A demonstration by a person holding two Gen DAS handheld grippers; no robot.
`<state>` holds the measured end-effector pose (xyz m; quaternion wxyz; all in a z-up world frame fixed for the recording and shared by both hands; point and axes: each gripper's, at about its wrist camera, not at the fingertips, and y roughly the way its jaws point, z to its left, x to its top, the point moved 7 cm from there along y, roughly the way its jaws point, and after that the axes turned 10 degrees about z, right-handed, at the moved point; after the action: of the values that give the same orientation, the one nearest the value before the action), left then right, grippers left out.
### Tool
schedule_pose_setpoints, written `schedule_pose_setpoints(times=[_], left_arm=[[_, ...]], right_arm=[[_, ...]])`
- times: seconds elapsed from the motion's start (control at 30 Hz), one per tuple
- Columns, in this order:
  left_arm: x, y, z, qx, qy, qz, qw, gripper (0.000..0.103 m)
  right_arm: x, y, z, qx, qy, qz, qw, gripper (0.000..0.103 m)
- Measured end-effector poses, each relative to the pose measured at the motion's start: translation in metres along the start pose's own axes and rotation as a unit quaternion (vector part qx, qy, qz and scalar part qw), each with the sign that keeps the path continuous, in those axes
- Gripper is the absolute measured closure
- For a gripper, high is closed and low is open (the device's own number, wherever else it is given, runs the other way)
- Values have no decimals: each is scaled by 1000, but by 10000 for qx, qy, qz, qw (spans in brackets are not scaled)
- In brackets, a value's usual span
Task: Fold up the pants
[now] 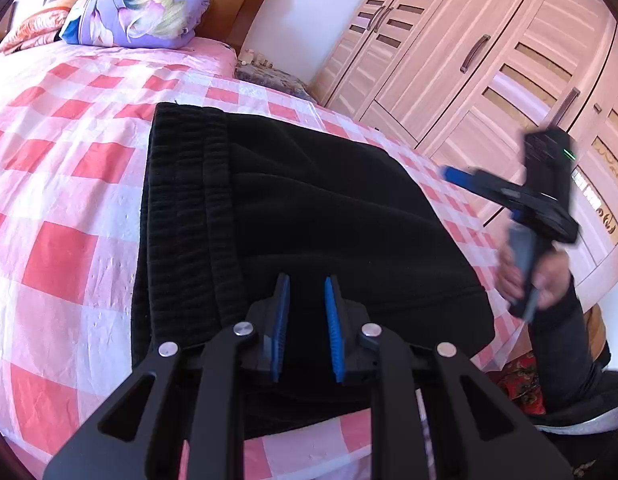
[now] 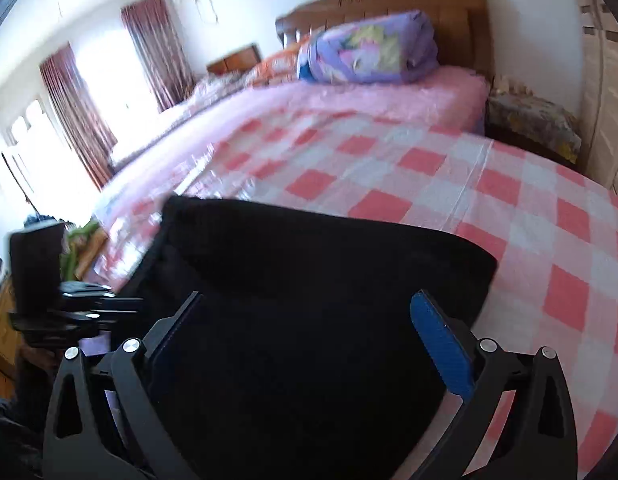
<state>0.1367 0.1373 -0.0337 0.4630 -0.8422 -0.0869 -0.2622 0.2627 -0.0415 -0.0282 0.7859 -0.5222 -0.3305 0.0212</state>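
Two black claws with blue pads work over folded black fleece pants (image 1: 309, 208) lying on a pink-and-white checked bedsheet (image 1: 61, 208). Left claw (image 1: 307, 292) has its jaws narrowed onto the pants' near edge, pinching the cloth directly ahead of it. Right claw (image 2: 309, 320) stands spread wide above the pants, gripping nothing. A purple floral pillow (image 2: 369, 48) lies far beyond both.
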Motion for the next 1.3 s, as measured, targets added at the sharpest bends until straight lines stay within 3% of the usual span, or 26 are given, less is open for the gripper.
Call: schedule_pose_setpoints(times=[0.07, 0.13, 0.2, 0.3, 0.4, 0.5, 0.6, 0.67, 0.77, 0.87, 0.9, 1.0, 1.03, 1.1, 1.2, 1.27, 1.3], left_arm=[[1, 1, -1, 84, 31, 32, 10000, 84], [1, 2, 0, 86, 23, 42, 10000, 84], [1, 1, 2, 28, -3, 14, 10000, 85], [0, 1, 6, -76, -64, -17, 9999, 90], [1, 0, 8, -115, -78, -38, 9999, 91], [0, 0, 7, -108, -74, -59, 9999, 91], [1, 1, 8, -126, -123, -34, 9998, 91], [1, 1, 7, -151, -129, -13, 9998, 92], [1, 0, 10, -226, -175, 0, 9996, 94], [1, 0, 10, -256, -171, -22, 9995, 94], [1, 1, 9, -242, -177, -28, 9995, 94], [2, 1, 8, -189, -189, -39, 9996, 94], [1, 1, 8, -200, -203, -37, 9996, 94], [2, 1, 9, -232, -260, -9, 9994, 94], [2, 1, 8, -214, -299, 42, 9993, 94], [2, -2, 7, -193, -371, 72, 9991, 94], [4, -4, 6, -205, -455, 107, 9987, 91]], right_arm=[[10, 43, -28, -459, 290, 506, 9972, 6], [25, 40, -42, -98, 838, 279, 9960, 6], [30, 23, -39, -109, 1073, 101, 9941, 5], [33, -3, 2, -173, 481, -124, 9986, 5], [28, 25, 55, 223, -332, 524, 9978, 5], [39, 78, 63, 35, -537, 1132, 9921, 4], [70, 76, 44, 349, 137, 809, 9960, 5], [80, 60, 21, 343, 775, 455, 9954, 4], [71, 23, 5, 1201, 1174, -26, 9858, 4], [51, -14, -19, 676, 1156, -376, 9903, 4], [45, -15, -27, 683, 1213, -356, 9896, 4], [25, 19, -48, 869, 1520, 331, 9840, 4], [23, 33, -54, 922, 1482, 367, 9840, 4], [35, 31, -57, 868, 1423, 134, 9859, 4], [51, 0, -71, 106, 1854, -413, 9817, 4], [44, -27, -56, 761, 1839, -822, 9765, 4], [33, -39, -44, 871, 1685, -893, 9778, 4]])
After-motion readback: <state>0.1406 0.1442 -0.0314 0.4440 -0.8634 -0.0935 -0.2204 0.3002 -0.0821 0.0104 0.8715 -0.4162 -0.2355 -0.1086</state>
